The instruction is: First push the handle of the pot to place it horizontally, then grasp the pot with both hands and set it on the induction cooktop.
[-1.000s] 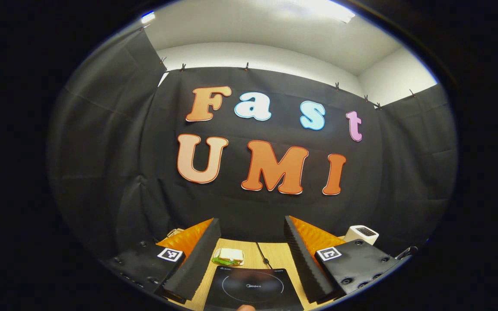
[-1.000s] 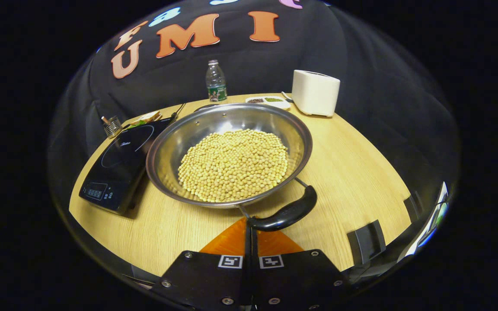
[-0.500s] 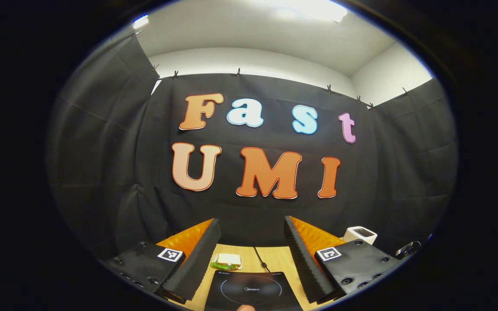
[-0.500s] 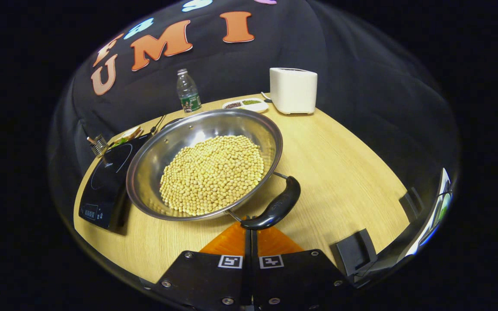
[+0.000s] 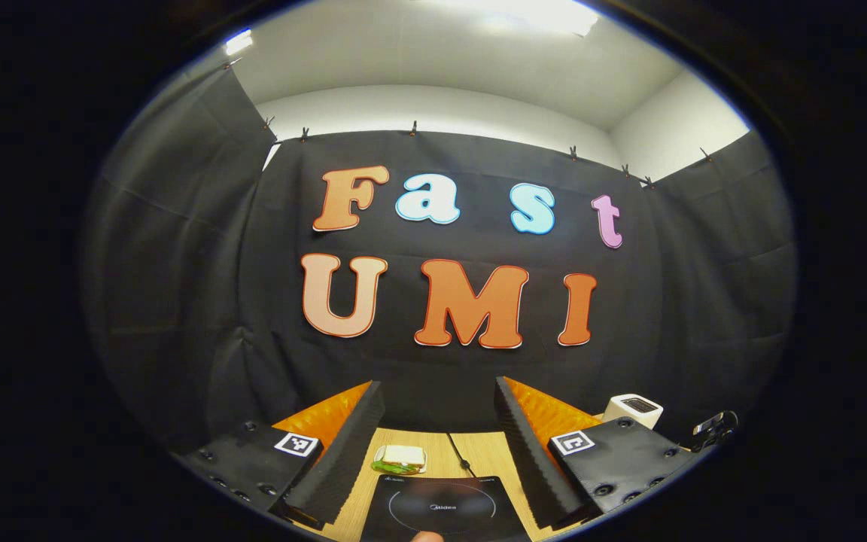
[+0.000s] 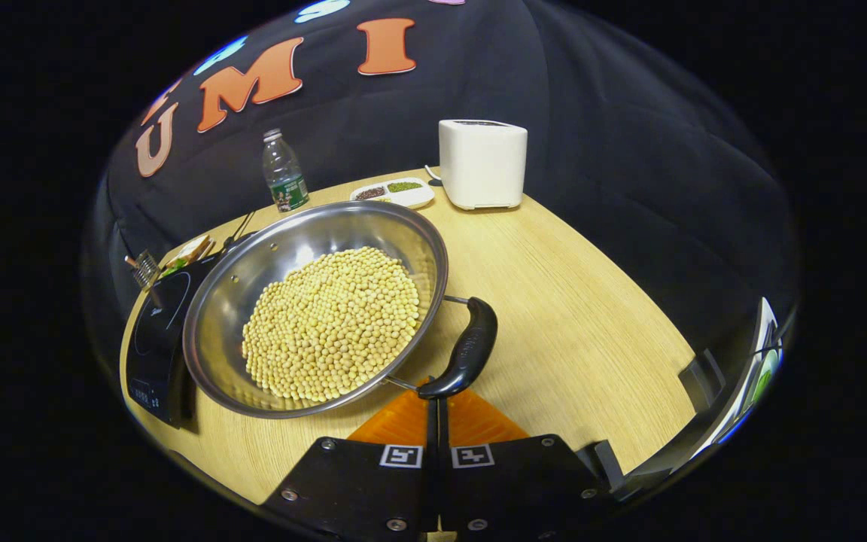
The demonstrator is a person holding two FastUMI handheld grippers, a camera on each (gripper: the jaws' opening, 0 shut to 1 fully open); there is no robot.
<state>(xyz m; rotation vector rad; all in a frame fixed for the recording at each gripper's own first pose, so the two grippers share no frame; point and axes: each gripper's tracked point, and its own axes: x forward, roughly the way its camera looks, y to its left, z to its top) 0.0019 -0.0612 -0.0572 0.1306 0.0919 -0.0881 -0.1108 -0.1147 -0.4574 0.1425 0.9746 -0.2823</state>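
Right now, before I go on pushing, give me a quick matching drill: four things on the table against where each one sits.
Things:
1. pot
2. handle
3. toaster
4. water bottle

Places:
A. far edge, by the cloth wall, left of the small dish
B. right side of the pot, at the shut right hand-held gripper
C. beside the induction cooktop
D. far edge, right of the small dish

Pairs: 1-C, 2-B, 3-D, 4-A

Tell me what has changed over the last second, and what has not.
The right tool, shut, has pressed against the end of the pot handle, and the pot of beans has turned, the handle's far end swinging left in the right gripper view. Nothing was grasped or released. The left tool stays open above the cooktop; the toaster and bottle stand as before.
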